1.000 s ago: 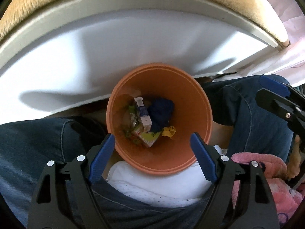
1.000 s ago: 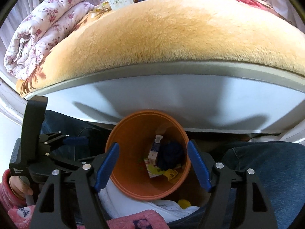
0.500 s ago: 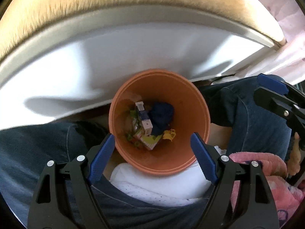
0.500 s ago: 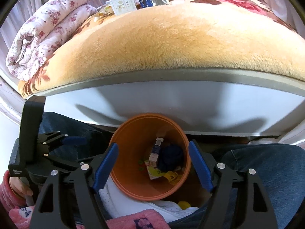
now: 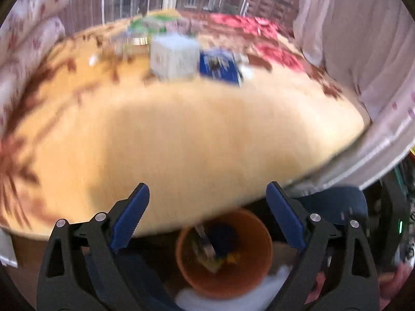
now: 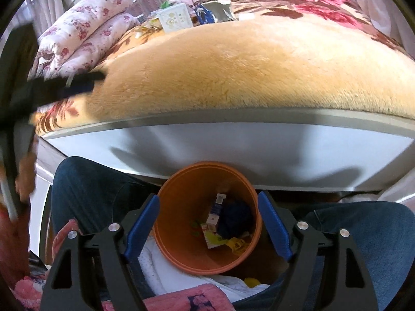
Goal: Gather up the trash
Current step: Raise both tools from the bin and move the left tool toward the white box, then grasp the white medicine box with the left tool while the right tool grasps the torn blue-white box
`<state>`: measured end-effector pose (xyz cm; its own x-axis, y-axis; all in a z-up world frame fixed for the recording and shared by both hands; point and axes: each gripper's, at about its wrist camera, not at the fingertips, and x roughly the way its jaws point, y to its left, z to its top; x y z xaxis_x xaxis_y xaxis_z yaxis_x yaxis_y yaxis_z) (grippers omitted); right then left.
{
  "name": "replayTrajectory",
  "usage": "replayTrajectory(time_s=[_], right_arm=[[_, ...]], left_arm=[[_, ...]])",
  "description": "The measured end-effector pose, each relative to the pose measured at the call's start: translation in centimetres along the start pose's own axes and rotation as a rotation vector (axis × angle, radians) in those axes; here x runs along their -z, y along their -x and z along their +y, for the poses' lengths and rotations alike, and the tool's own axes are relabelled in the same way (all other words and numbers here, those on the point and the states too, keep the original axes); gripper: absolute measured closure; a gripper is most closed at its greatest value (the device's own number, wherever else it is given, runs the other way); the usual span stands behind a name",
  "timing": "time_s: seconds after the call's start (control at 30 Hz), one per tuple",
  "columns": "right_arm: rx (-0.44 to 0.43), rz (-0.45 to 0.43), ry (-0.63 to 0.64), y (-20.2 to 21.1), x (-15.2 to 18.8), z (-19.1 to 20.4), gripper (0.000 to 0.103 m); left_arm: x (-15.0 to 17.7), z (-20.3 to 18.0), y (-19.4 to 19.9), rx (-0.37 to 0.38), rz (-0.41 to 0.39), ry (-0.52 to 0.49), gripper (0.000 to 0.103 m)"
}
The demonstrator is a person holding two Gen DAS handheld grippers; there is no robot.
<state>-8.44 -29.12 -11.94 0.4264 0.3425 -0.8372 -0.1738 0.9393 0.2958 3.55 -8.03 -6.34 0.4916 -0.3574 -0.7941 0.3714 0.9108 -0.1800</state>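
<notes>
An orange bin (image 6: pixel 207 223) stands between the person's knees below the bed edge, holding a small carton (image 6: pixel 214 213), a dark blue wad and yellow scraps. It also shows in the left wrist view (image 5: pixel 224 252). My right gripper (image 6: pixel 207 225) is open and empty just above the bin. My left gripper (image 5: pixel 207 215) is open and empty, raised over the blanket's near edge; this view is blurred. On the far part of the bed lie a white box (image 5: pixel 173 57), also in the right wrist view (image 6: pixel 175 18), and a blue wrapper (image 5: pixel 220 66).
A tan fleece blanket (image 6: pixel 233 64) covers the bed, with a white bed frame (image 6: pixel 233 145) below. A folded floral quilt (image 6: pixel 83 36) lies at the far left. Jeans-clad legs (image 6: pixel 90 189) flank the bin. A curtain (image 5: pixel 363 39) hangs at the right.
My left gripper has swung up from over the bin toward the bed top, so the trash on the blanket is in its view. My right gripper has risen slightly and stays over the bin.
</notes>
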Motion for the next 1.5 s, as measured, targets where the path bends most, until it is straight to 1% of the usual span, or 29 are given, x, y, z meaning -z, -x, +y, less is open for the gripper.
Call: replayTrajectory(time_s=[0.07,0.1,0.17,0.3,0.33,0.37,0.43,0.57,0.63,0.7,0.77,0.8,0.87,1.03,1.13,1.3,1.37,1.5], right_arm=[[-0.005,-0.003,0.002,0.0,0.0,0.1,0.026],[-0.010,-0.004,0.003,0.0,0.0,0.1,0.026],[-0.014,-0.005,0.006,0.0,0.1,0.3,0.026],[-0.030,-0.001,0.008,-0.3,0.3,0.5,0.026],[-0.034,-0.001,0.006,-0.4,0.4,0.5,0.026],[-0.038,-0.002,0.004,-0.4,0.4,0.5,0.026],[-0.044,-0.006,0.004,-0.4,0.4,0.5,0.026],[-0.055,-0.007,-0.002,-0.5,0.5,0.3,0.026],[-0.060,0.000,-0.005,-0.7,0.6,0.2,0.026],[-0.066,0.004,-0.010,-0.8,0.6,0.2,0.026],[-0.071,0.005,-0.018,-0.9,0.5,-0.1,0.026],[-0.072,0.005,-0.023,-0.9,0.5,-0.2,0.026],[-0.075,0.007,-0.031,-1.0,0.5,-0.4,0.026],[-0.074,0.003,-0.029,-0.9,0.5,-0.6,0.026],[-0.063,-0.009,-0.017,-0.5,0.5,-0.3,0.026],[-0.049,-0.031,-0.007,0.3,0.3,0.0,0.026],[-0.043,-0.046,0.002,0.9,0.1,0.2,0.026],[-0.034,-0.088,0.027,2.3,-0.7,0.7,0.026]], left_arm=[[-2.8,0.1,-0.6,-0.004,-0.021,-0.005,0.014],[-4.4,0.4,-1.2,-0.025,-0.025,0.002,0.014],[-6.4,0.6,-1.9,-0.032,-0.030,0.024,0.014],[-10.8,1.4,-4.7,-0.044,-0.006,0.111,0.014],[-12.4,1.7,-5.9,-0.048,0.011,0.128,0.014],[-13.0,1.8,-6.4,-0.056,0.024,0.135,0.014],[-14.6,2.1,-7.7,-0.118,0.039,0.159,0.014],[-17.5,3.0,-9.9,-0.150,0.062,0.237,0.014],[-18.4,3.2,-11.0,-0.201,0.071,0.257,0.014],[-18.9,3.6,-11.9,-0.208,0.085,0.292,0.014],[-18.9,3.9,-12.7,-0.200,0.107,0.317,0.014],[-18.9,4.0,-12.7,-0.203,0.104,0.320,0.017],[-18.7,4.0,-12.7,-0.214,0.099,0.310,0.028],[-17.7,4.2,-11.4,-0.189,0.078,0.298,0.031],[-16.7,3.9,-9.3,-0.157,0.045,0.271,0.033],[-14.1,3.1,-4.4,-0.117,-0.041,0.210,0.036],[-12.6,2.8,-2.2,-0.106,-0.076,0.182,0.036],[-9.0,2.2,1.5,-0.094,-0.107,0.136,0.036]])
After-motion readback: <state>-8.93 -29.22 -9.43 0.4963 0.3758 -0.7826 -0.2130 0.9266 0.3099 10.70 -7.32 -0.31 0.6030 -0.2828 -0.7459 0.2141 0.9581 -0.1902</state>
